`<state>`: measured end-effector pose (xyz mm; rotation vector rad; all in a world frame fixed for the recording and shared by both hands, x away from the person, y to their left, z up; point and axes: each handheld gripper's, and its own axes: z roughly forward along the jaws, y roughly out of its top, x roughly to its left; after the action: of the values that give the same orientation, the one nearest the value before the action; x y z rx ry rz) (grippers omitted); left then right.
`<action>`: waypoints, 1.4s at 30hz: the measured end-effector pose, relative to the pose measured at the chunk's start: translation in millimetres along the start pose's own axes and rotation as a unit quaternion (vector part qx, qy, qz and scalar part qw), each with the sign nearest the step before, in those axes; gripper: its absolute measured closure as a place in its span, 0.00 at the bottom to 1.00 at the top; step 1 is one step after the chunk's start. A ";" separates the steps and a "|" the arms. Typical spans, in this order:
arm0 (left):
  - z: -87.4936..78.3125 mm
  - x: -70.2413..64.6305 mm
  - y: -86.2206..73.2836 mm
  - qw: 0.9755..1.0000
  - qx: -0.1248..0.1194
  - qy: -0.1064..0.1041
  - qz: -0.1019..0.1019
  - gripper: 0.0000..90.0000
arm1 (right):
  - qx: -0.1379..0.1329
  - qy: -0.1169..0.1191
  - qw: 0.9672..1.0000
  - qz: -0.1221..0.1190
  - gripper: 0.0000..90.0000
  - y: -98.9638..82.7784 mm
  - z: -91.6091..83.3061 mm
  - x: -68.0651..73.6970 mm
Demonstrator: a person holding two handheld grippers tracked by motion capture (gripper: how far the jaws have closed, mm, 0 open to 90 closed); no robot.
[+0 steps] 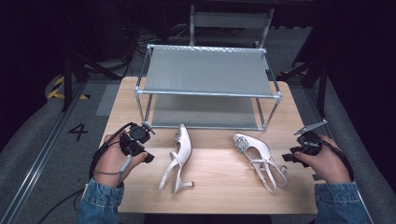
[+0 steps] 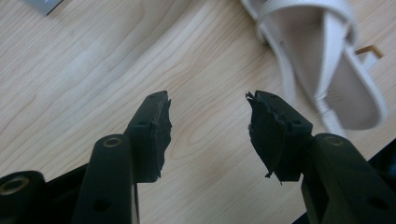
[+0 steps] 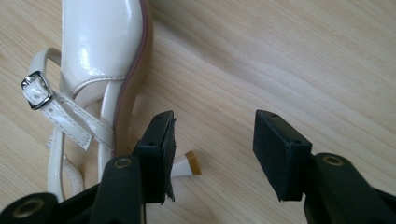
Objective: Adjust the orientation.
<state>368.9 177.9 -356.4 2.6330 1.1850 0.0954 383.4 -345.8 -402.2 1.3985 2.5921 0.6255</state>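
Two white slingback heels lie on the wooden table [image 1: 219,186]. The left shoe [image 1: 180,156] lies on its side, toe with a sparkly buckle toward the rack. The right shoe [image 1: 256,154] sits beside it. My left gripper [image 1: 145,156] is just left of the left shoe. In the left gripper view it [image 2: 210,100] stands open over bare wood, with that shoe [image 2: 327,60] at the upper right. My right gripper [image 1: 287,157] is right of the right shoe. In the right gripper view it [image 3: 215,116] is open, with the shoe's strap and buckle [image 3: 36,91] at the left and the heel tip [image 3: 191,163] by the left jaw.
A two-tier metal shoe rack [image 1: 208,72] with grey fabric shelves stands at the back of the table. Bare wood lies between the two shoes and along the front edge. The floor beyond is dark, with cables and a chair [image 1: 231,21].
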 end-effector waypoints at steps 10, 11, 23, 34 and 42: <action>8.1 -21.3 18.3 0.999 -0.005 -0.029 0.041 0.49 | 0.013 -0.005 1.000 -0.002 0.52 -4.3 6.0 -0.2; 9.3 -23.5 19.5 0.999 -0.006 -0.032 0.044 0.49 | 0.015 -0.005 1.000 -0.001 0.52 -4.7 6.8 0.1; 24.8 -39.0 30.8 0.996 -0.024 -0.059 0.061 0.50 | 0.014 -0.002 1.000 0.003 0.49 -7.0 6.5 -1.8; 35.1 -37.8 30.9 0.997 -0.013 -0.060 0.046 0.50 | 0.020 0.001 1.000 0.001 0.48 -7.3 10.2 -1.2; 38.5 -36.4 29.1 0.996 0.025 -0.067 0.053 0.54 | 0.025 0.001 1.000 -0.001 0.48 -7.3 12.5 -1.1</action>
<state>372.1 124.5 -384.6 2.6976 1.0189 -0.0913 382.2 -346.5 -416.7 1.4112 2.6279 0.5651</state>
